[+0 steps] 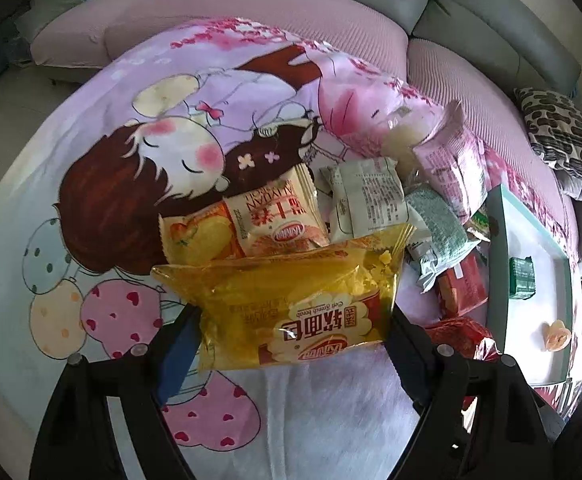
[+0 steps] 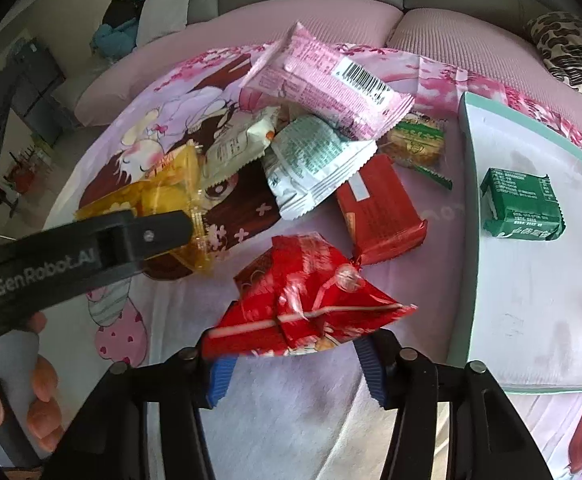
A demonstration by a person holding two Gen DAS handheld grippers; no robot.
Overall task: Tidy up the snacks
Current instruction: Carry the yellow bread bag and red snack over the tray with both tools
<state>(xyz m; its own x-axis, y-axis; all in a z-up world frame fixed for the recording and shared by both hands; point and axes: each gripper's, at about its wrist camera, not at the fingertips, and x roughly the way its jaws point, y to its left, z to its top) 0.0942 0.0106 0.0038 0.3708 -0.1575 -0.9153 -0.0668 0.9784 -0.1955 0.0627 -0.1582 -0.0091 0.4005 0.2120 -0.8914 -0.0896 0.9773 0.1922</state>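
Both tools are loaded: our left tool [image 1: 291, 340] clamps the yellow bread bag [image 1: 291, 300] low in frame, our right tool [image 2: 291, 354] grips the red packet [image 2: 299, 312]. We judge both bound for the tray [image 2: 531, 300] at right, away from the pile [image 2: 319, 140].

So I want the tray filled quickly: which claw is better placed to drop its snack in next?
Right: its claw holds the red packet beside the tray; the left claw holds the yellow bread bag farther away.
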